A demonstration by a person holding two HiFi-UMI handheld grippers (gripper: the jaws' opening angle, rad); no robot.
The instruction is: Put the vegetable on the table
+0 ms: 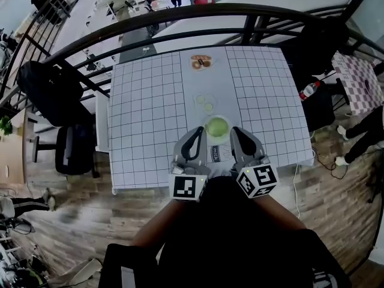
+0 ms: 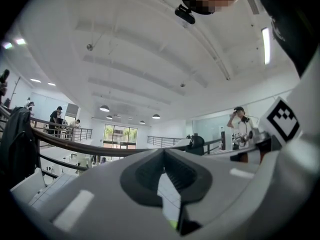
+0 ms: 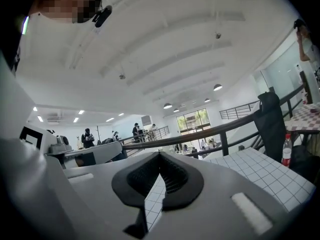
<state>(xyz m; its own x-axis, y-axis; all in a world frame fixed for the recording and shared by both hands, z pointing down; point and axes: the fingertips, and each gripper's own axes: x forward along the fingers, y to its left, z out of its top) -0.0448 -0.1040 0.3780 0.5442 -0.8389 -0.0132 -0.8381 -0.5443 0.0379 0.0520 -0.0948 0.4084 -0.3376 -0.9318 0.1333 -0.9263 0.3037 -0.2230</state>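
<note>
Nearest you, both tools hover over the near edge of the table [image 1: 150, 113], side by side and angled slightly inward. Your left gripper [image 1: 197, 138] has its jaws pressed together at the tips, with nothing between them. Only a sliver of checked cloth and a fleck of green show through the slit behind the pads. Your right gripper [image 1: 237, 138] is closed the same way and is empty. Held like this, they bracket the target from either side, which looks like a ready stance before a reach, not a grasp.

Just beyond the tips and between them sits the vegetable [image 1: 217, 126]. It is a round, pale green, smooth-looking head, and it seems to rest in a shallow white dish [image 1: 225, 137], not on the cloth. By my reading the task has not begun, and you need to spread a jaw pair before closing on something that round.

Farther along the centre strip lie a few clear rings [image 1: 205, 102]; I cannot tell what they are. A small plate [image 1: 201, 61] with brownish pieces sits at the far edge, and a dark railing [image 1: 180, 14] curves behind the table.
</note>
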